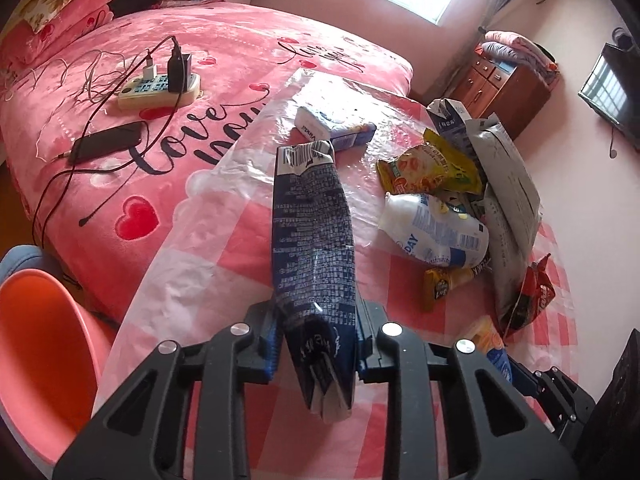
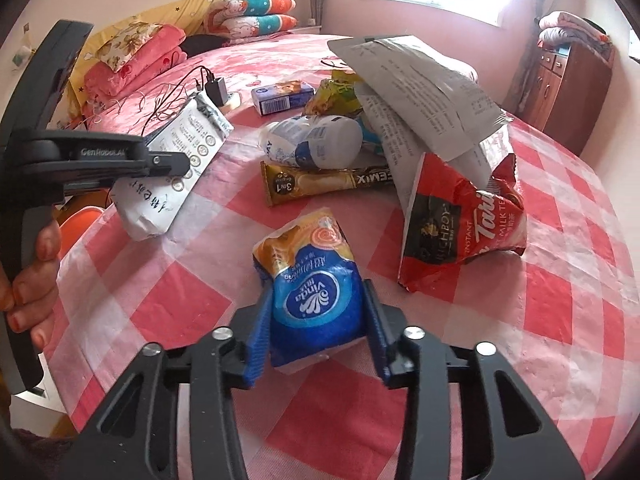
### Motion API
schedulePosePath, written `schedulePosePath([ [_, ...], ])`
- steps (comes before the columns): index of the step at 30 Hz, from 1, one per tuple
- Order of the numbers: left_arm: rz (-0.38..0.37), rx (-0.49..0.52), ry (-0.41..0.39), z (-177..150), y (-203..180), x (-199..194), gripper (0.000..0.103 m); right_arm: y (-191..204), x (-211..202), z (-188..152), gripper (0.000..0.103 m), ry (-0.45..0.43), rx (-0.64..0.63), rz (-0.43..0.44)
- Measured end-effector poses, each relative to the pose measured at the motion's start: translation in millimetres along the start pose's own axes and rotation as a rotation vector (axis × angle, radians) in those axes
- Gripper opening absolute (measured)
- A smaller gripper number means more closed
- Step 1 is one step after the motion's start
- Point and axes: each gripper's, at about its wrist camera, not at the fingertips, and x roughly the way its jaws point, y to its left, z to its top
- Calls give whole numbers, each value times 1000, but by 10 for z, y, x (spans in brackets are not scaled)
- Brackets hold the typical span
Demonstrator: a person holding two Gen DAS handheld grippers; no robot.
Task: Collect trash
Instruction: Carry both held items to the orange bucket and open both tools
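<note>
My left gripper (image 1: 318,344) is shut on a flattened dark blue carton (image 1: 312,232), which sticks out forward above the checked tablecloth (image 1: 224,264). In the right wrist view the same left gripper (image 2: 176,166) appears at the left, with the carton's white side (image 2: 180,140) in its fingers and a hand on its grip. The right gripper (image 2: 318,320) is shut on a blue Vinda tissue pack (image 2: 316,292), blue pads pressed on both its sides. Behind lie a red milk tea bag (image 2: 460,224), a grey mailer bag (image 2: 420,92), a coffee sachet (image 2: 320,184) and a white pouch (image 2: 312,144).
A yellow snack bag (image 1: 432,168) and a blue box (image 1: 344,132) lie on the table's far side. Beyond is a pink bed (image 1: 160,168) with a power strip (image 1: 160,88), cables and a phone (image 1: 106,146). An orange chair (image 1: 44,352) stands at the left, a wooden cabinet (image 1: 500,88) at the right.
</note>
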Motion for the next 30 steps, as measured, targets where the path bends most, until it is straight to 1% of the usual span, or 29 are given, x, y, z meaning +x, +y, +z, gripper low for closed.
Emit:
schedulePosePath([
  [9, -51, -8, -38, -121, 163, -237, 29, -41, -188, -89, 34, -26, 72, 19],
  [12, -62, -13, -53, -148, 233, -340, 29, -61, -281, -65, 33, -39, 101, 39],
  [16, -69, -21, -78, -171, 356, -512, 29, 29, -386, 36, 33, -55, 110, 76],
  [19, -61, -32, -102, -187, 504, -665, 29, 185, -432, 156, 33, -64, 97, 119],
  [22, -36, -45, -134, -210, 703, -847, 29, 417, -483, 308, 33, -75, 65, 177],
  [26, 26, -82, -173, -266, 1079, -1082, 29, 795, -487, 514, 33, -74, 22, 282],
  [27, 42, -88, -179, -279, 1163, -1121, 29, 942, -472, 584, 33, -70, 6, 323],
  [30, 98, -116, -183, -345, 1450, -1203, 29, 1303, -405, 720, 33, -53, -34, 403],
])
